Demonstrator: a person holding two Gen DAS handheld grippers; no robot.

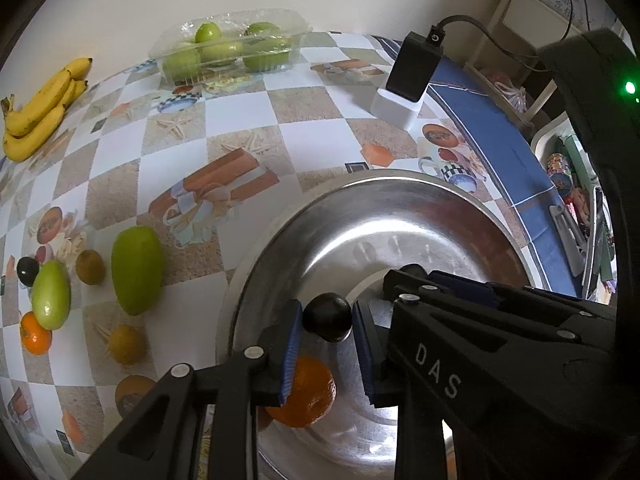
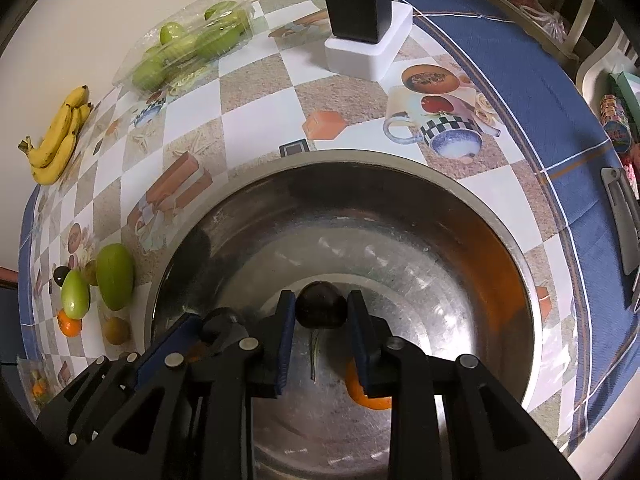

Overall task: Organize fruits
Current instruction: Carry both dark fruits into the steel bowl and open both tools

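Holding one dark plum (image 1: 327, 317) in your left gripper (image 1: 326, 344) and another (image 2: 320, 305) in your right gripper (image 2: 320, 340), you hovered over the steel bowl (image 2: 400, 184), needing only to lower and release.

We see open table (image 2: 256, 92) behind the bowl (image 2: 492, 216) — loose fruit (image 2: 115, 276) crowds its left edge.

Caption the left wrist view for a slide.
Left gripper holds a dark plum over the steel bowl, above an orange.
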